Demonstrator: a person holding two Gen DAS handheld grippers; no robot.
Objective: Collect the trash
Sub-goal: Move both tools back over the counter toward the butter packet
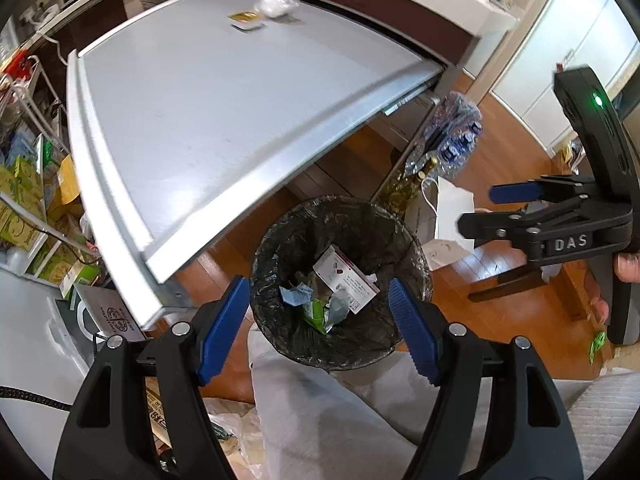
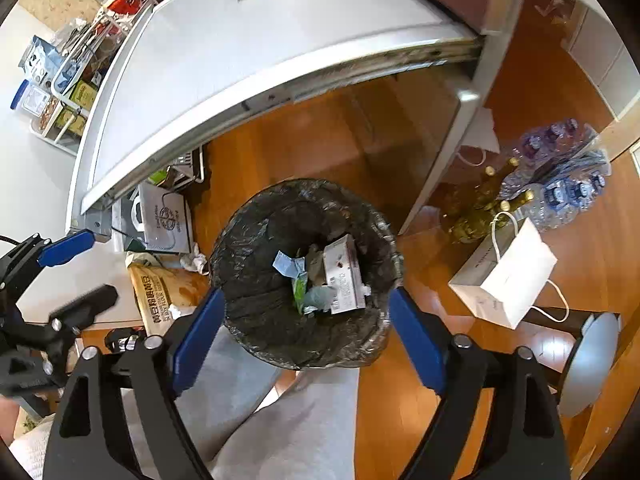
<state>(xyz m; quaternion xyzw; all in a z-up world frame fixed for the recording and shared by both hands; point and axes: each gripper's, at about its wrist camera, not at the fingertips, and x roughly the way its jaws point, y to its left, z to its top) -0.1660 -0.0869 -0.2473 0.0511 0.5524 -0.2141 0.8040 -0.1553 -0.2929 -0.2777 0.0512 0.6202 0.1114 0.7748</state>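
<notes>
Left gripper [image 1: 320,312]: pointed steeply down, jaws apart, nothing between blue pads [image 1: 228,324]. Right gripper [image 2: 306,328]: likewise steeply down, jaws wide, empty. Fingers [image 1: 626,266] of person's right hand wrap its handle.

Glossy orange-brown wooden floor [image 2: 312,136] under a pale grey table [image 1: 192,92] — white cabinets [image 1: 568,60] beyond, daylight reflecting.

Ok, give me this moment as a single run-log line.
left gripper: open, empty | right gripper: open, empty | both above bin | in bin: carton, wrappers | on table: small box, crumpled plastic
</notes>
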